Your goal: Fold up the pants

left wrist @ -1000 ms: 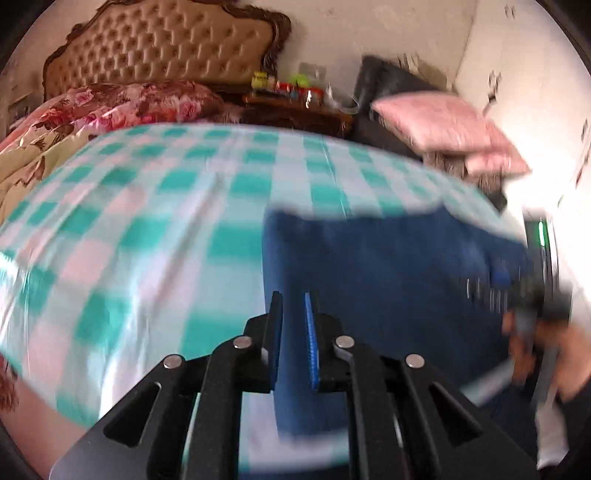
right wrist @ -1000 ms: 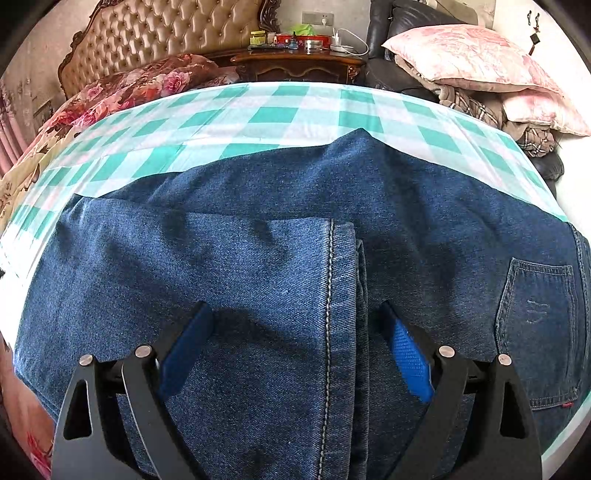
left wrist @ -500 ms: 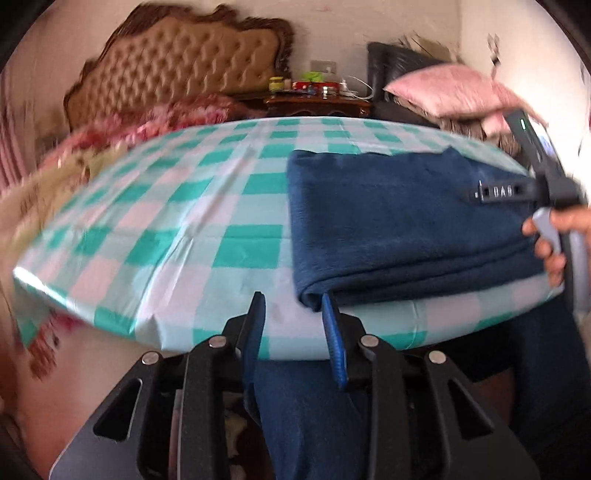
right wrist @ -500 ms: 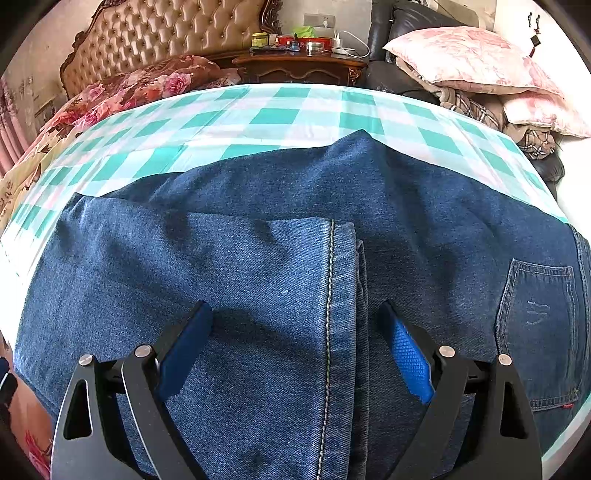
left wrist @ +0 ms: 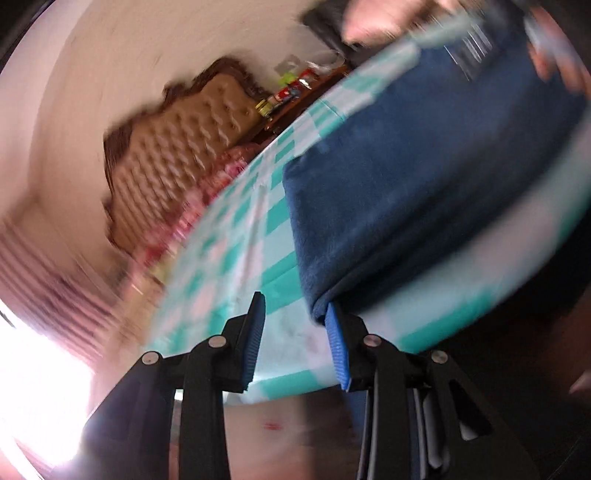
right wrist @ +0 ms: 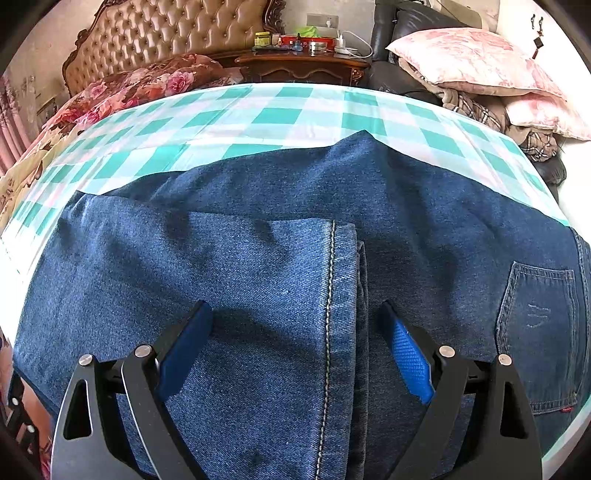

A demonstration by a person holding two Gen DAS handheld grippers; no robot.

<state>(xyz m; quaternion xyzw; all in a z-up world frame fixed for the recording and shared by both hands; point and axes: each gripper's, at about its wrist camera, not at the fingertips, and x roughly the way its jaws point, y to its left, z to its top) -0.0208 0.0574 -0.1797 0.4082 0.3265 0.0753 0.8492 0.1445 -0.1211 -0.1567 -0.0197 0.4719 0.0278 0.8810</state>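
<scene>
Dark blue jeans lie folded on a green-and-white checked cloth, a leg hem with pale stitching on top and a back pocket at the right. My right gripper is open, low over the jeans, its fingers either side of the hem. In the tilted, blurred left wrist view the folded jeans sit on the cloth's near edge. My left gripper is open and empty, below and off that edge, near the fold's corner.
A tufted headboard, floral bedding and a dark nightstand with small items stand behind. Pink pillows pile at the back right. A bright window glares at the lower left of the left wrist view.
My left gripper has opened, let go of the jeans, dropped below the table edge and tilted sharply. My right gripper has stayed still and open over the jeans.
</scene>
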